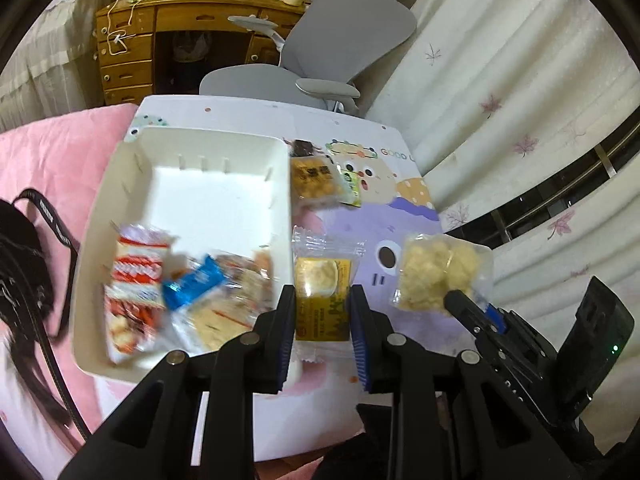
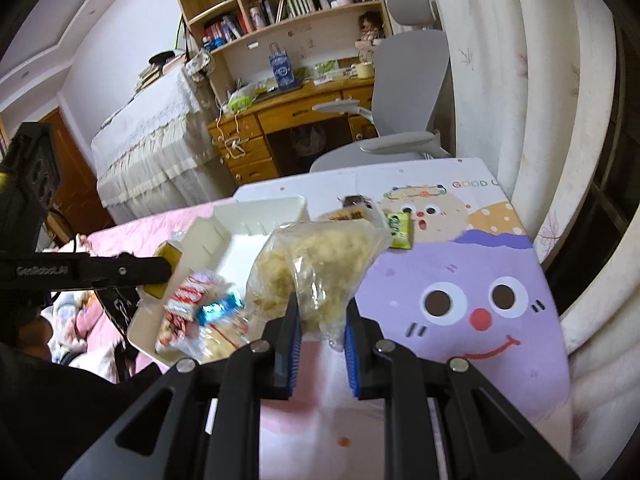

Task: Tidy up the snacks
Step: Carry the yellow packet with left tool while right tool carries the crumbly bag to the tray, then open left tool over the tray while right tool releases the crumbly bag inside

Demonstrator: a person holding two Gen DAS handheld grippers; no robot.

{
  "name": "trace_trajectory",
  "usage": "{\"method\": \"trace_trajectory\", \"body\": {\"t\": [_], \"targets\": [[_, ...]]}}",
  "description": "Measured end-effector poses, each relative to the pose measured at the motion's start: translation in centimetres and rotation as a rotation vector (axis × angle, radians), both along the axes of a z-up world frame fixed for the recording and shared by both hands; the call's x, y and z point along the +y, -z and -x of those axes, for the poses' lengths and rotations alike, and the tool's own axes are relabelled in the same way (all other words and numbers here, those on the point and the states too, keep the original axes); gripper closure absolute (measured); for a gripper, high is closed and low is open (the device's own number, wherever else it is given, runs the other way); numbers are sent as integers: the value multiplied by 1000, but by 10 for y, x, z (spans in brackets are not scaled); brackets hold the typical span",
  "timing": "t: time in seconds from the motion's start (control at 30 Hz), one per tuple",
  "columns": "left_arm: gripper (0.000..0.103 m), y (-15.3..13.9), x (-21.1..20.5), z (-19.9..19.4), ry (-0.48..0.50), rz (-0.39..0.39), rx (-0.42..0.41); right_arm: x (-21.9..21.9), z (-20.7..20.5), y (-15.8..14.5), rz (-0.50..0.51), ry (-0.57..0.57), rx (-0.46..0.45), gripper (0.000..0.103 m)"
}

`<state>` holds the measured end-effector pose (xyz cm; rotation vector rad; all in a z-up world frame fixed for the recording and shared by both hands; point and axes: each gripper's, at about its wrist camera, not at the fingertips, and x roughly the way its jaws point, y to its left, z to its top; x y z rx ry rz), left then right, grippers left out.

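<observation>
My left gripper (image 1: 323,300) is shut on a yellow wrapped snack (image 1: 323,292) and holds it above the table beside the white box (image 1: 208,152). The box holds several packets, among them a red-and-white one (image 1: 136,272) and a blue one (image 1: 192,284). My right gripper (image 2: 320,312) is shut on a clear bag of pale puffed snacks (image 2: 320,256), lifted above the table; the bag also shows in the left wrist view (image 1: 440,276). An orange snack pack (image 1: 314,178), a brown one (image 1: 301,147) and a green one (image 1: 350,184) lie on the table beyond the box.
The small table has a cartoon-print top (image 2: 460,280) and stands over a pink bed cover (image 1: 60,160). A grey office chair (image 1: 340,52) and a wooden desk (image 1: 160,28) stand behind. A curtain (image 1: 500,80) hangs at the right. A black camera strap (image 1: 36,260) lies at the left.
</observation>
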<state>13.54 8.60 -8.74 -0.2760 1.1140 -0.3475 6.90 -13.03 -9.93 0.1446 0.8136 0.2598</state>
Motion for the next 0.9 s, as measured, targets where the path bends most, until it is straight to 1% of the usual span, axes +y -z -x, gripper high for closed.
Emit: {"method": "trace_trajectory", "body": {"t": [0.2,0.33,0.47,0.6,0.7,0.73,0.77,0.83,0.9], "targets": [[79,-3,44,-21,41,-41,-15,47,0,-3,-1,53,-28,84],[79,-6,70,-40,46,-55,-27,73,-3,-6,-12,56,-42,84],[79,-8,87,-56,64,-95,-29,96,-13,-14,-5,29,-60,85],[79,-4,100,-72,79,-101,-4,120,-23,-26,7,-29,-103,91],[79,-1,103,-81,85,-131,-4,137,-29,-33,32,-67,-129,92],[78,1,103,-83,83,-132,2,141,-31,-34,35,-70,-131,92],[73,2,104,-84,75,-132,6,144,-31,-35,34,-71,-130,92],[67,4,106,-86,67,-121,14,147,-30,-34,37,-72,-116,92],[65,5,106,-87,75,-124,16,147,-29,-32,44,-69,-97,92]]}}
